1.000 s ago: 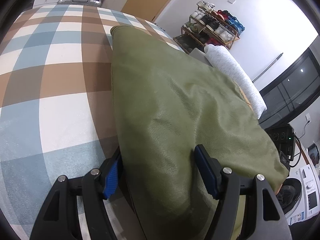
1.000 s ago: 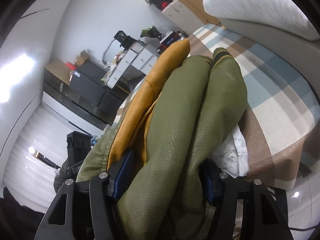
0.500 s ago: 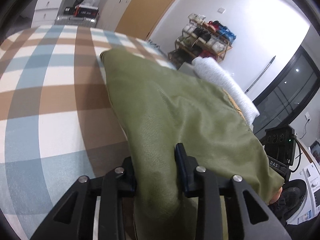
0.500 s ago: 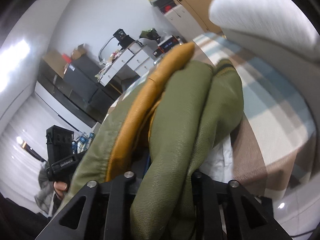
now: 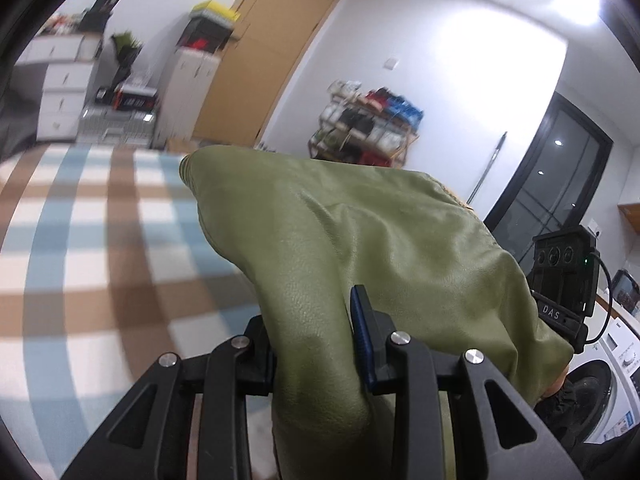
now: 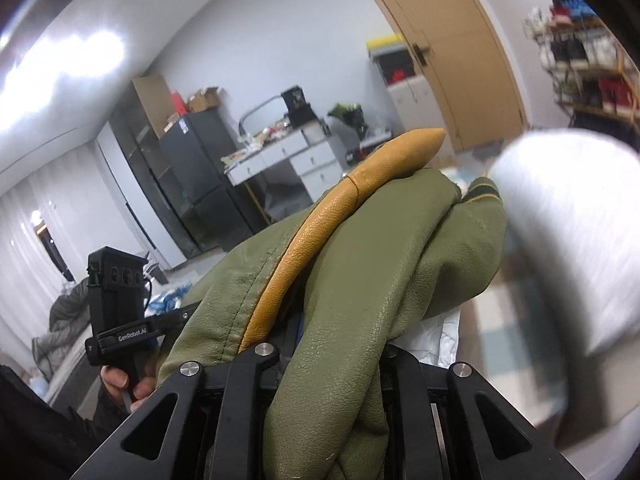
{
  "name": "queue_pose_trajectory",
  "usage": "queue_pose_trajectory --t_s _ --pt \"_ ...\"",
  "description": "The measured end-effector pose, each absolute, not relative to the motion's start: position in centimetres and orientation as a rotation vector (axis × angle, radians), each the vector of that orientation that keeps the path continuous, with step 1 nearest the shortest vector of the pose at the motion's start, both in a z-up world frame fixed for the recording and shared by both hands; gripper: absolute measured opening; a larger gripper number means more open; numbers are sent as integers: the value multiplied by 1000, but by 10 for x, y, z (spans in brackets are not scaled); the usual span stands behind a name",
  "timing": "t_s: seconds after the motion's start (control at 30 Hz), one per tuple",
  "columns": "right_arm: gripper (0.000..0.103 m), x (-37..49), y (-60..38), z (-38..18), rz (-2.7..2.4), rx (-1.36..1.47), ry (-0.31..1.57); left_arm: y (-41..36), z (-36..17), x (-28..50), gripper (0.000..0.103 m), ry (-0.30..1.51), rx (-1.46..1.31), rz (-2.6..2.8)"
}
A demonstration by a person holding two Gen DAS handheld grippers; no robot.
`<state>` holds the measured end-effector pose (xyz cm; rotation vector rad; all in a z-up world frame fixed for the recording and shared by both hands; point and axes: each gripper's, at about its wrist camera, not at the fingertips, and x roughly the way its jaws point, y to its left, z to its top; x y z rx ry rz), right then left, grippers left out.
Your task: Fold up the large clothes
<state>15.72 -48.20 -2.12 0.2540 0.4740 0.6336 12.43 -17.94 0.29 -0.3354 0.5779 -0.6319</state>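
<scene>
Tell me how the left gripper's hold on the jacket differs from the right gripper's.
The left gripper pinches one smooth green fold of the jacket; the right gripper clamps a thick bunch with a mustard band. One blue pad shows on the left; the right's are mostly buried. Both are shut on the jacket.
</scene>
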Motion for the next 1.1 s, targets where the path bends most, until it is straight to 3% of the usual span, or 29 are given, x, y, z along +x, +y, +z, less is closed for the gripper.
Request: queue_pose_trajectory --t_s 0.53,0.6,0.7,0.77,0.8,0.87,0.93,1.1 --pt "18 218 -642 76 417 332 285 -347 75 213 27 473 -303 -737" --pt "26 245 -676 68 359 376 340 -365 66 223 32 524 -307 -739" --pt "70 280 -717 30 48 386 485 -390 16 245 33 737 -275 -727" --pt "69 286 -735 -11 -113 455 604 -384 -7 244 35 758 -269 -722" --pt "64 281 -738 -25 -139 491 607 -371 -12 237 41 691 -294 -727" --pt "64 259 -743 -43 -135 533 534 -355 -11 230 50 657 -298 -724" --pt "72 237 -749 -51 -159 592 478 -346 -10 228 50 686 -281 -736" --pt "72 179 -744 -47 -189 667 357 -328 -5 207 50 682 -244 -754"
